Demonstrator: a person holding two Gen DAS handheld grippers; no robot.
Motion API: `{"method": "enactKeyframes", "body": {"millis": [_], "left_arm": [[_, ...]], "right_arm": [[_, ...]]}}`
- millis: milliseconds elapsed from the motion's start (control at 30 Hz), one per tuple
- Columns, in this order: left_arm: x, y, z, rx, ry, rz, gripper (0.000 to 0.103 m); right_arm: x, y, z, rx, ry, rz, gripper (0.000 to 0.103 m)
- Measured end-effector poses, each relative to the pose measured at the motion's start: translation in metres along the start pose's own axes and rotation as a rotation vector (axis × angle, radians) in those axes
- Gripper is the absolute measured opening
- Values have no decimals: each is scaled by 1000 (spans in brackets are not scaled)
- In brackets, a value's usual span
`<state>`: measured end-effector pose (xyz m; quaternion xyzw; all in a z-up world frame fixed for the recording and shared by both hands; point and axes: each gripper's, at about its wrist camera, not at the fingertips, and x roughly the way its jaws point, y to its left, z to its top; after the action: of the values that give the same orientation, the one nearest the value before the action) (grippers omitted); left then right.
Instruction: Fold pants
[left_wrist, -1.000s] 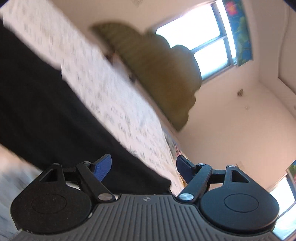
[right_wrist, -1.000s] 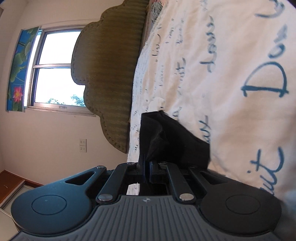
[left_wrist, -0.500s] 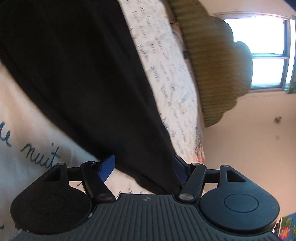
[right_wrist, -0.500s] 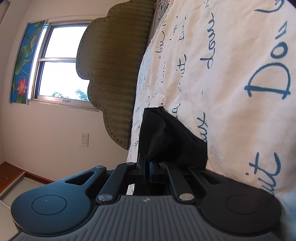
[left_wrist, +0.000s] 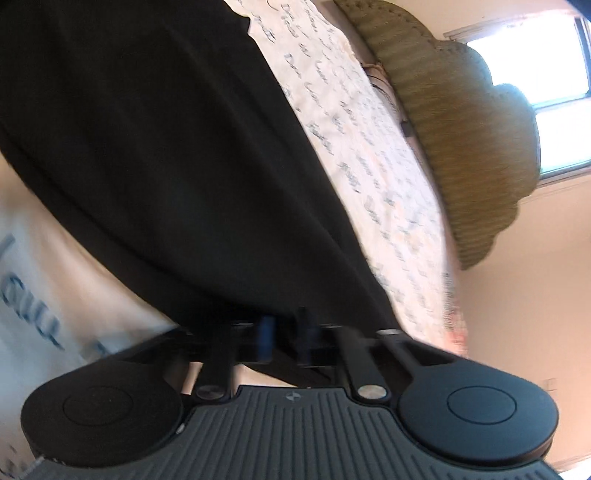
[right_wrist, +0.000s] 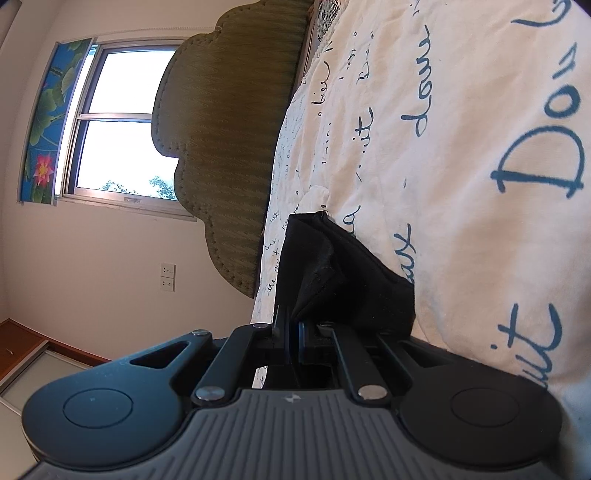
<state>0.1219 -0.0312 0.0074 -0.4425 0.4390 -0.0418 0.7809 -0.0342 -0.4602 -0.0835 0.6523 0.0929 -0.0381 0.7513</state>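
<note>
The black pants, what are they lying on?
The black pants lie on a white bedspread with blue handwriting. Both the left gripper and right gripper pinch the pants. Whatever writing is under the pants is covered.

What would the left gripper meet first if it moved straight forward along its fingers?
The black pants. The left gripper looks already closed on their edge, and the dark cloth fills the view directly ahead. Beyond it lies the white bedspread; depth is unclear because the picture is blurred.
</note>
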Motion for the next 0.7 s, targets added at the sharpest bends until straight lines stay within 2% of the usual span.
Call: {"method": "enactKeyframes", "body": {"millis": [100, 267, 333, 433, 533, 600, 700], "left_arm": [[-5, -2, -3, 60, -25, 15, 1], [-42, -25, -13, 232, -83, -62, 0], [-39, -15, -13, 243, -34, -24, 1], [-16, 11, -13, 188, 74, 46, 2], [-15, 13, -15, 188, 53, 29, 2], [-14, 13, -10, 180, 89, 1, 10], [-27, 18, -4, 162, 151, -45, 11]], "right_arm": [[0, 3, -2, -14, -3, -13, 4], [-14, 23, -2, -74, -33, -22, 5], [-28, 30, 1, -87, -41, -3, 5], [-41, 19, 4, -57, -29, -34, 5], [-41, 7, 4, -43, -15, -82, 5], [-40, 12, 5, -56, -16, -86, 5], [-38, 21, 9, -69, -10, -114, 7]]}}
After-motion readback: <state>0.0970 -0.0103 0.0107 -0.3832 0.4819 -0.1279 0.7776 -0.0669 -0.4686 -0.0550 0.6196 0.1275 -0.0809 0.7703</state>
